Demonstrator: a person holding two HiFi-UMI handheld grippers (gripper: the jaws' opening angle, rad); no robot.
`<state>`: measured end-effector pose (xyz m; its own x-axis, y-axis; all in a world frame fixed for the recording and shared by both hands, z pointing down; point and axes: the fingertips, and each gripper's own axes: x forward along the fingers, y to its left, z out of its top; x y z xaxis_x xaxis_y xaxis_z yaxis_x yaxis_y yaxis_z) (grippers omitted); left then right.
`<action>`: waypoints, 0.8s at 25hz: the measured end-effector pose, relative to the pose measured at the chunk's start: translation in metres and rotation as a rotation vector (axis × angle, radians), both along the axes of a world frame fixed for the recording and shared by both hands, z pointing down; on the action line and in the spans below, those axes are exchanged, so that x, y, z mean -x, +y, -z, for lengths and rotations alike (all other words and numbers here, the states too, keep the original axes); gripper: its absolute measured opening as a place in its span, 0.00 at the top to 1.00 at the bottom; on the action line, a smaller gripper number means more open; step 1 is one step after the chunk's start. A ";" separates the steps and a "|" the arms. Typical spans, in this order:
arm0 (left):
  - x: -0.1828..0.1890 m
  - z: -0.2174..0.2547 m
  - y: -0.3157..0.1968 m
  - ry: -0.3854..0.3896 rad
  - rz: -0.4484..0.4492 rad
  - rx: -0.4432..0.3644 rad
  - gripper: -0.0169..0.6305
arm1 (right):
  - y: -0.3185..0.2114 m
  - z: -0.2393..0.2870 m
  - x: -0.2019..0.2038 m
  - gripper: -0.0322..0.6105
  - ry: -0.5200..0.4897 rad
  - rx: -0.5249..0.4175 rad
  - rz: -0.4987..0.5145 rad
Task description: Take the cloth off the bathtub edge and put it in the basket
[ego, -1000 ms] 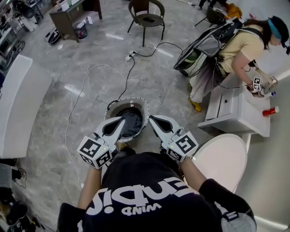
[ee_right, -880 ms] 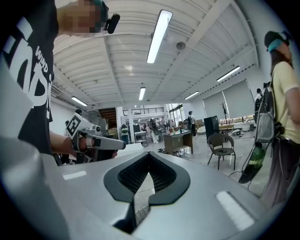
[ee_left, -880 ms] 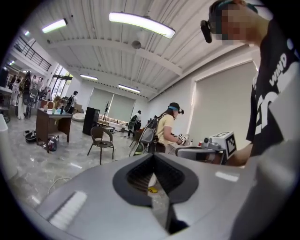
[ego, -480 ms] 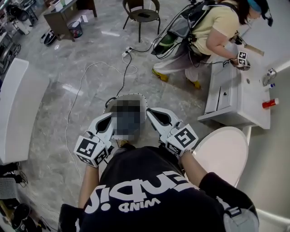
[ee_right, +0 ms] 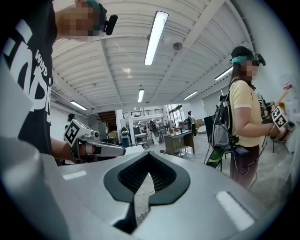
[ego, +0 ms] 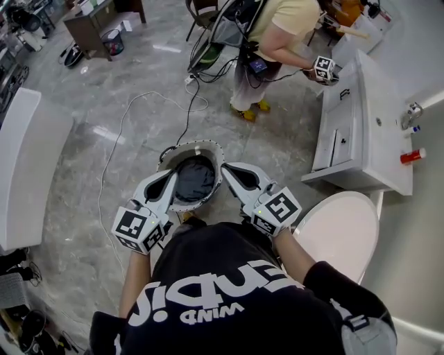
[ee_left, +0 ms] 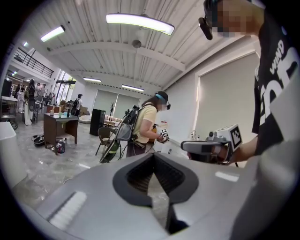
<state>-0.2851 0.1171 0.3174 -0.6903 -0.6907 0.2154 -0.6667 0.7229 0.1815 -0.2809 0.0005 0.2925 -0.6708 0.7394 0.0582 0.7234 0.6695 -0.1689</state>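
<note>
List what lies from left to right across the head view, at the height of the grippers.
White bathtub → left gripper → basket → right gripper → toilet lid.

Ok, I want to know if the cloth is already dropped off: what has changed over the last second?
Only the other person in the yellow top moved, stepping leftward in the head view along the white cabinet. The left gripper and right gripper stayed shut and empty either side of the basket, with the dark cloth lying inside it.
</note>
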 end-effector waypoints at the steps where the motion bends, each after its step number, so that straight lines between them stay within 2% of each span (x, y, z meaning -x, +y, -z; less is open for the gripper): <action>1: 0.000 -0.001 0.000 0.002 0.000 -0.001 0.98 | 0.000 0.000 0.000 0.94 0.003 0.005 0.000; 20: 0.001 -0.010 0.000 0.027 -0.013 -0.012 0.98 | 0.008 -0.006 0.001 0.94 0.017 -0.004 0.048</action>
<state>-0.2857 0.1167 0.3273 -0.6750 -0.7025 0.2254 -0.6709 0.7116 0.2086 -0.2824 0.0088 0.2986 -0.6330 0.7707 0.0728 0.7519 0.6345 -0.1791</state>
